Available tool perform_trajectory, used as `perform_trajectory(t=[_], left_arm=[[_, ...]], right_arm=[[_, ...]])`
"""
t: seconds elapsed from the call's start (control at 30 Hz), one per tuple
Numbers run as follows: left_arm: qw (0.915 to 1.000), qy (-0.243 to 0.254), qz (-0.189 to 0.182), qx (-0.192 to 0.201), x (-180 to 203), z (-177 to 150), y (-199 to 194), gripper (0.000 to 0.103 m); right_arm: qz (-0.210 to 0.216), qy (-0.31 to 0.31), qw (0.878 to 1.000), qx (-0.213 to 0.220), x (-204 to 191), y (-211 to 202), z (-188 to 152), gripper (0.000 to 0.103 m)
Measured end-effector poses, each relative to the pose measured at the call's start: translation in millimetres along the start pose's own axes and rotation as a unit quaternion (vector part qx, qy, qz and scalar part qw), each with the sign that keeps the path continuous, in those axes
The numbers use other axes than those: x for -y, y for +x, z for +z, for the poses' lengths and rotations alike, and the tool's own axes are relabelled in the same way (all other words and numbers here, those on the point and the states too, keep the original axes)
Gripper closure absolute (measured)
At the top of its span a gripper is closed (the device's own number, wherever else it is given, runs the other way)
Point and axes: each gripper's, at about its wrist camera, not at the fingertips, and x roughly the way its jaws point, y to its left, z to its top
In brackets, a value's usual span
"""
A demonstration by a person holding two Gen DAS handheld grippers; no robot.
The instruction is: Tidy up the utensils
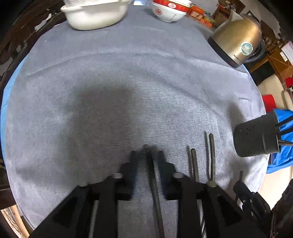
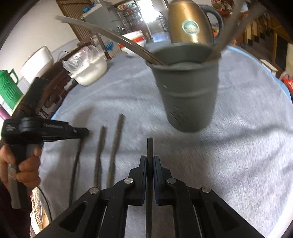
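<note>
Chopstick (image 2: 149,146) clamped in right gripper (image 2: 149,161) fingers, just short of holder (image 2: 188,87).
Left gripper (image 1: 147,157) fingers open astride another chopstick (image 1: 152,174); next, presumably lifting over holder rim and dropping in.

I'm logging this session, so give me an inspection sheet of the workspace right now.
Surface: round table under a grey ribbed cloth.
Job's things: dark grey perforated utensil cup already holding long utensils; dark chopsticks lying side by side on the cloth.
Clutter: gold electric kettle, white rectangular dish, red-and-white bowl.
Grippers: right gripper shut on one dark chopstick; left gripper open around another chopstick.
Cables: thin black cord below the left hand.
Surroundings: green jug, cluttered shelves.
</note>
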Motion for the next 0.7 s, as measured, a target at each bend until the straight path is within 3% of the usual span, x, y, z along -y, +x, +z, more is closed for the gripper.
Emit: perform_trajectory(t=[0.07, 0.4, 0.6, 0.7], left_arm=[[0.9998, -0.004, 0.016, 0.008, -2, -2, -4, 0.060], [0.9985, 0.008, 0.055, -0.002, 10, -10, 3, 0.056], [0.9936, 0.062, 0.095, 0.005, 36, -14, 13, 0.032], [0.9941, 0.057, 0.091, 0.010, 42, -15, 14, 0.027]], right_arm=[[-0.007, 0.007, 1.000, -0.017, 4, 5, -2, 0.096], [-0.029, -0.004, 0.999, -0.024, -1, 8, -2, 0.093], [-0.044, -0.027, 0.998, -0.034, -10, 13, 2, 0.093], [-0.049, -0.039, 0.997, -0.037, -12, 15, 3, 0.093]])
